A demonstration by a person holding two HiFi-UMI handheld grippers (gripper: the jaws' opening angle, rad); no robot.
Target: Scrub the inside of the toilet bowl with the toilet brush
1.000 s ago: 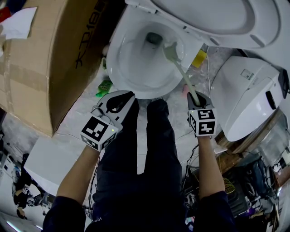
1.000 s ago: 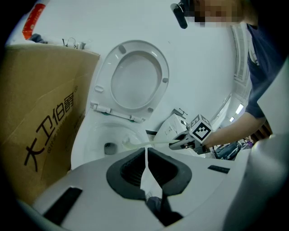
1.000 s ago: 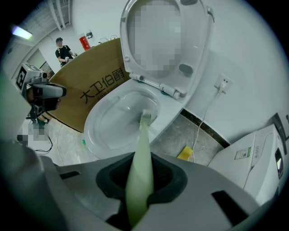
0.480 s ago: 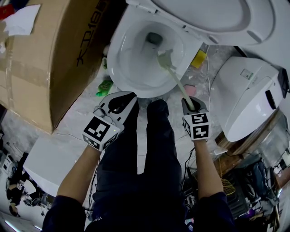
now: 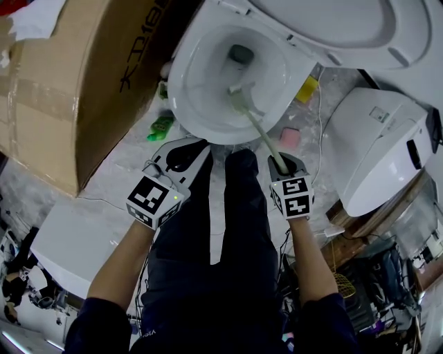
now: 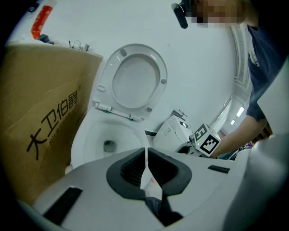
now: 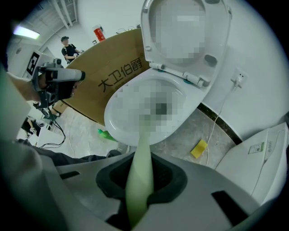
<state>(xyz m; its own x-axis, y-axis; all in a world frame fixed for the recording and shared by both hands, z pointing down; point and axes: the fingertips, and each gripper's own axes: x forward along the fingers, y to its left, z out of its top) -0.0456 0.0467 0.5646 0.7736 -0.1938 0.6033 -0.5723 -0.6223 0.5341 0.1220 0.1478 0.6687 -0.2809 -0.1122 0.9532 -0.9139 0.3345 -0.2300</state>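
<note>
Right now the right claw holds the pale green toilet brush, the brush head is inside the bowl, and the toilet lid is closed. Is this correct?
Not quite: the lid is raised, not closed, as the left gripper view shows. The rest holds: the right claw grips the toilet brush, and its head is inside the bowl.

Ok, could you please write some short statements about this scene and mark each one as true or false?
1. The right gripper is shut on the handle of the toilet brush. True.
2. The left gripper holds a sponge. False: it is shut with nothing between its jaws.
3. The brush head is inside the toilet bowl. True.
4. The toilet lid is down over the bowl. False: it is raised and the bowl is open.
</note>
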